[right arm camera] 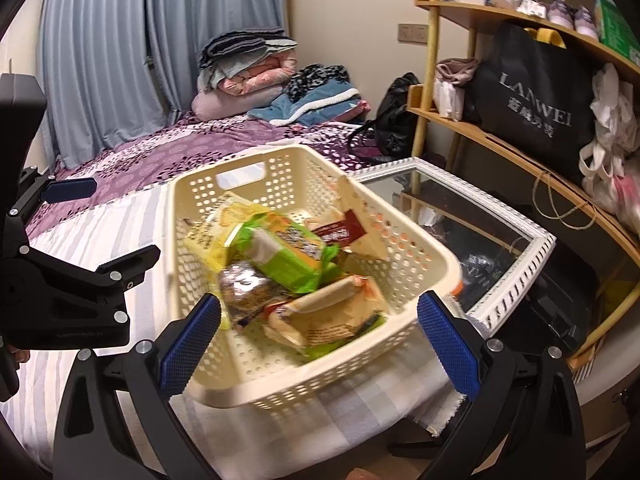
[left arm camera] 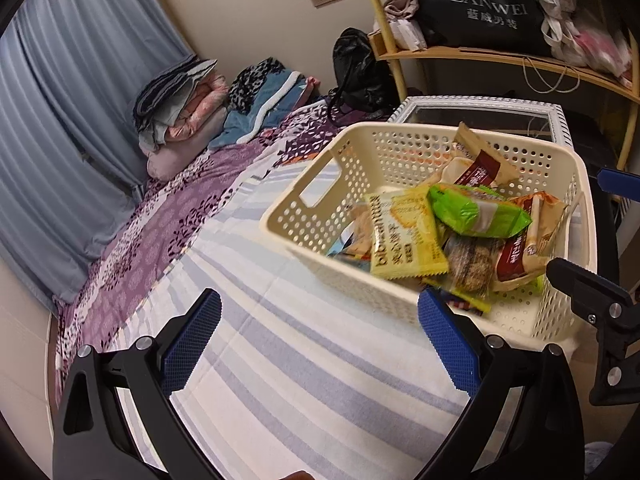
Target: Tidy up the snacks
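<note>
A cream perforated plastic basket with cut-out handles (left arm camera: 352, 168) sits on the striped blue-and-white bed sheet (left arm camera: 280, 360), near the bed's edge and just beside a white-framed mirror (right arm camera: 516, 280), and a loose heap of wrapped snacks lies inside it: a yellow biscuit packet (left arm camera: 404, 236) on the side toward the sheet, a bright green wrapped packet (left arm camera: 476, 212) on top of the pile, a dark red and cream sachet (left arm camera: 480, 168) leaning against the far wall, and a clear-wrapped brown grain bar (left arm camera: 472, 264) lower down. So the snacks are gathered in the basket already; that would fit packets just collected as well as a heap waiting to be sorted, and the frames do not settle which. The left gripper (left arm camera: 320, 344) is spread wide and holds nothing, and from it the basket lies at about one o'clock, off to the side, with only the near corner close to its right pad. The right gripper (right arm camera: 320, 344) is also spread wide and empty, but the basket lies dead ahead at twelve o'clock, its near rim between the two pads and its long axis running away and slightly toward eleven o'clock. The right hand is therefore the nearer and better lined up for any reach into the heap, the green packet being topmost.
</note>
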Demonstrator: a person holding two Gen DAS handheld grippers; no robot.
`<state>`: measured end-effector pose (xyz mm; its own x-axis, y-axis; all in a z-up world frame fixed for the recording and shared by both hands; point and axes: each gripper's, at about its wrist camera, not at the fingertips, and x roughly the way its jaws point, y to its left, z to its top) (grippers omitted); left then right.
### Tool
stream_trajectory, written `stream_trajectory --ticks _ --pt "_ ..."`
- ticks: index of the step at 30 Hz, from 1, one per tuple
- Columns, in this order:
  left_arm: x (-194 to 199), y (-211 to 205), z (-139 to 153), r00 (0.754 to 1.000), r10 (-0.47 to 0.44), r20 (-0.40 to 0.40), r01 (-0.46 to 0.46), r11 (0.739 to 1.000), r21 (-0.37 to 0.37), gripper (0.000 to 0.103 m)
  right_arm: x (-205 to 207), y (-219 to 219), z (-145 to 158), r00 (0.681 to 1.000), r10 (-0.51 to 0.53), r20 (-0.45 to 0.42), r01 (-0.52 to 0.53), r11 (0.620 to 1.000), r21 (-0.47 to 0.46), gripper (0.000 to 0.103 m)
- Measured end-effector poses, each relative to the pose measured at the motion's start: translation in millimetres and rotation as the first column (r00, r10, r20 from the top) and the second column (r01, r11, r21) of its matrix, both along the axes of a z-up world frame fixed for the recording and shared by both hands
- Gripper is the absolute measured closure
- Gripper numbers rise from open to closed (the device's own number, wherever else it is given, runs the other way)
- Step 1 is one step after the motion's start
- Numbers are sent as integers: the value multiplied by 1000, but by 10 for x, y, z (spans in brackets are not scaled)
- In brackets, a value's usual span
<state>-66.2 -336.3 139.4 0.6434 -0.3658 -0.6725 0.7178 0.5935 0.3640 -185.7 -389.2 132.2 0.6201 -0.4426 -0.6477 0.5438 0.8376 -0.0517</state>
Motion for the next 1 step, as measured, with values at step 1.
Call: stream_trajectory --ticks 1 --pt "20 61 -8 1000 14 -8 -14 1000 -4 3 0 0 0 1000 0 0 0 1000 0 5"
